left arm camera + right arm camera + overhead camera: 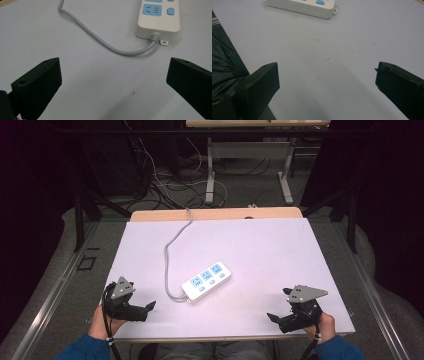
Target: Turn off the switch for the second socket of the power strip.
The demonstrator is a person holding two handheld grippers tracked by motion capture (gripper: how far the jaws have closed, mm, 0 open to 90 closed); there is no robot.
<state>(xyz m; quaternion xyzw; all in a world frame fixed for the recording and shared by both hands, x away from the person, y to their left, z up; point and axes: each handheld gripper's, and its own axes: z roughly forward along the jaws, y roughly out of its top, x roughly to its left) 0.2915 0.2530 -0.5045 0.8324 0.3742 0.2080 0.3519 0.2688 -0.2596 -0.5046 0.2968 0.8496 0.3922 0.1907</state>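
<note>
Lying near the centre of the matte white table: a power strip, smooth white plastic, a rounded oblong with three pale blue socket panels and small blue switch buttons, slanted toward about 2 o'clock. No brand or readable writing. Leaving its near end: a round grey cable with a ribbed collar and a small mounting lug beside it, curving off toward 12 o'clock. At about 8 o'clock from the strip, well apart: left gripper, black ribbed jaws wide apart, holding nothing. At about 4 o'clock: right gripper, jaws likewise spread and empty. Blue sleeves at the bottom edge.
</note>
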